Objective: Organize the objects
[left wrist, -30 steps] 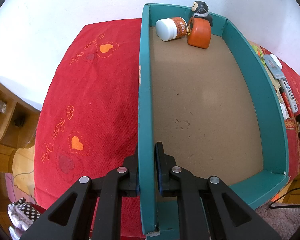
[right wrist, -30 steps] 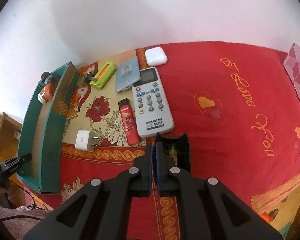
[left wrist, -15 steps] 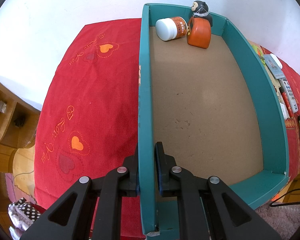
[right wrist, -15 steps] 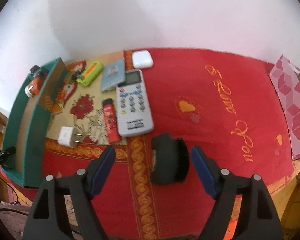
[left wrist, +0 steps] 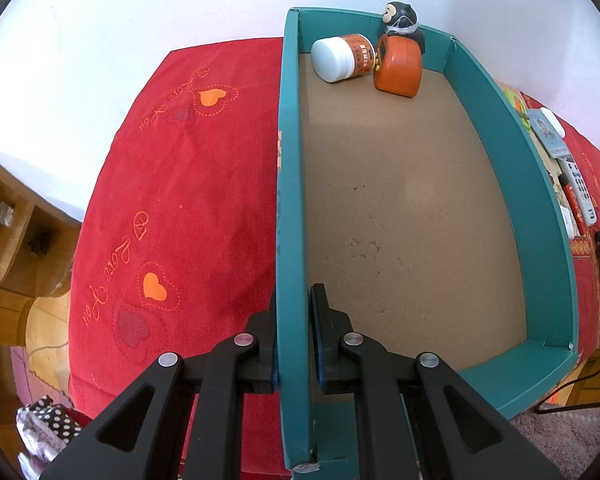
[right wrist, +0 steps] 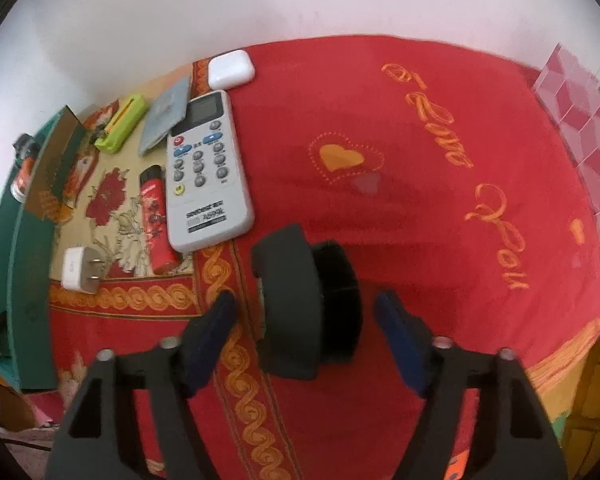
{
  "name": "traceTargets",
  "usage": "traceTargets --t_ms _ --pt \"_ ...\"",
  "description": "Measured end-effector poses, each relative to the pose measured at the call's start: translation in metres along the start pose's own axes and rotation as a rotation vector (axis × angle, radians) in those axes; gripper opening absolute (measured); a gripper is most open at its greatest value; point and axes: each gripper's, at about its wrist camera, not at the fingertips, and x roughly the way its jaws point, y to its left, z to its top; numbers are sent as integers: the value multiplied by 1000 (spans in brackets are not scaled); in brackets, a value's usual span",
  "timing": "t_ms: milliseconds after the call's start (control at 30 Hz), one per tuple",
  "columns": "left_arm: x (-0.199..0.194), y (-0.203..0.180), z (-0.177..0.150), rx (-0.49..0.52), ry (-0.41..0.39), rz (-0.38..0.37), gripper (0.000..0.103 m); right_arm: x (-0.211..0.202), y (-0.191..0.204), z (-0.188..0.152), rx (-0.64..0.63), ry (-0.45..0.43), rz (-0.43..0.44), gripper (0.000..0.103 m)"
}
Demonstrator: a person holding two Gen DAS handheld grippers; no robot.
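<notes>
Right gripper (right wrist: 306, 332) now agape (black object (right wrist: 300, 304) between)

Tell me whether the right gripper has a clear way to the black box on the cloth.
Probably yes. The right gripper is open, and the black box sits between its fingers with nothing in between. The remote lies farther off, out of the way.

A home is indicated: red heart-embroidered cloth (left wrist: 188, 208), wooden furniture (left wrist: 8, 240), remote control (right wrist: 206, 172), wall charger (right wrist: 78, 270).
</notes>
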Motion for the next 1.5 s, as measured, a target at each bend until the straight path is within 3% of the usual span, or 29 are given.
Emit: traceTargets --t_ms 267,567,800,1167,1500 --pt "0 0 0 0 0 -1 13 -4 6 -3 -30 -5 33 50" --pt "0 -2 0 -1 0 0 13 -41 39 13 -114 -87 103 50" --pt "1 -1 0 0 -2 -1 13 -66 108 32 -265 -137 190 50" --pt "0 -1 -1 0 -11 -5 13 -81 226 56 -443 -124 403 50" --pt "1 -1 -1 9 -26 -7 13 -40 332 60 -608 9 460 50"
